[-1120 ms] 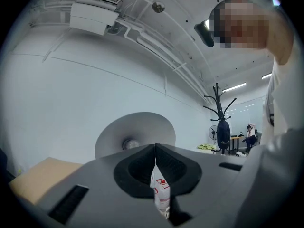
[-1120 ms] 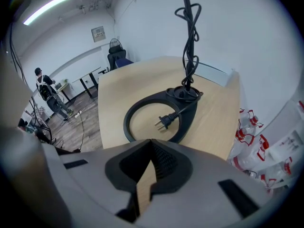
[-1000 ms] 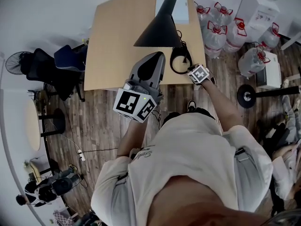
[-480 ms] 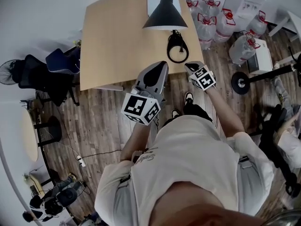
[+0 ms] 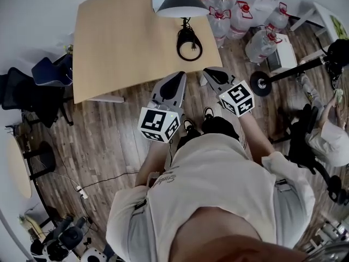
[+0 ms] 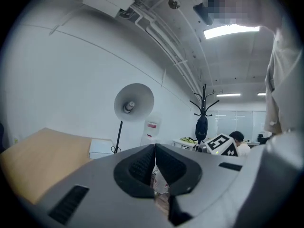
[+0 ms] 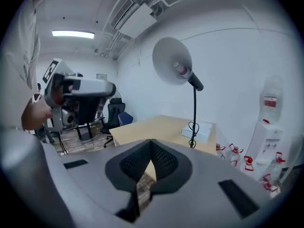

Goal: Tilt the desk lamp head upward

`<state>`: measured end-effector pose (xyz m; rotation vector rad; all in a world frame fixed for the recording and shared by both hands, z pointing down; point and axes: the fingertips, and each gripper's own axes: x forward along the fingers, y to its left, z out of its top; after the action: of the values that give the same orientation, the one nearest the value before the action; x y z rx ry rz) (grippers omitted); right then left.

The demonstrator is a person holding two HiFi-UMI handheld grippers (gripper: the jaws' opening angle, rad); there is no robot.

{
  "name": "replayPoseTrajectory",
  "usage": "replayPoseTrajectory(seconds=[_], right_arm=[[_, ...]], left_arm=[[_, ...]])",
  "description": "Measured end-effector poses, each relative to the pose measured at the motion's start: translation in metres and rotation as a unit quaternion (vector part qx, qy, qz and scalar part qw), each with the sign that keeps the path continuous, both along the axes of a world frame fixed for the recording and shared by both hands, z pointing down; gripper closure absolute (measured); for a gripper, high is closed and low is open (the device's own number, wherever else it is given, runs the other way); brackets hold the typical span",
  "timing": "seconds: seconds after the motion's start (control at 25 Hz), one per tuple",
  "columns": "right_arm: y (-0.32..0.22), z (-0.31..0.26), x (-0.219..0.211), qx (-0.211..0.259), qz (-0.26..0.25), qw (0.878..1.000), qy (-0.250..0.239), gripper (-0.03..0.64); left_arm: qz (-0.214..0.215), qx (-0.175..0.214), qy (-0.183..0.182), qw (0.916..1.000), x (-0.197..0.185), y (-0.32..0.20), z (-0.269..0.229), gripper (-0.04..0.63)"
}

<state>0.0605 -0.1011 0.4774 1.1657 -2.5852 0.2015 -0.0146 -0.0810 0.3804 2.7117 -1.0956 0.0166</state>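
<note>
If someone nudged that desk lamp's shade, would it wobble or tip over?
Probably top-heavy: the wide shade sits high on a thin pole, so it may sway. Likely light, so a firm shove could tip it.

The lamp head (image 5: 181,5) is cropped by the top edge.

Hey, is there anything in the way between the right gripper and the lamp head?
Nothing visible. In the right gripper view, only open air lies between the right gripper and the lamp head, which sits on its stem above the desk.
</note>
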Motion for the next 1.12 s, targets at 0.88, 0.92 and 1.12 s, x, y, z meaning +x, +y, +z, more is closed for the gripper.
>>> replayPoseTrajectory(seconds=[0.88, 0.92, 1.12], right_arm=[[0.032, -0.130, 0.051, 0.149, 0.011, 0.989, -0.003, 0.623], [0.031, -0.129, 0.055, 0.149, 0.015, 0.989, 0.006, 0.623], [0.026, -0.137, 0.065, 0.159, 0.020, 0.987, 0.001, 0.623]], left_arm=[[-0.054, 0.010, -0.059, 0.9967, 0.007, 0.016, -0.017, 0.580], [-0.056, 0.011, -0.060, 0.9966, 0.008, 0.015, -0.017, 0.580], [-0.065, 0.014, -0.076, 0.9949, 0.004, 0.007, -0.019, 0.580]])
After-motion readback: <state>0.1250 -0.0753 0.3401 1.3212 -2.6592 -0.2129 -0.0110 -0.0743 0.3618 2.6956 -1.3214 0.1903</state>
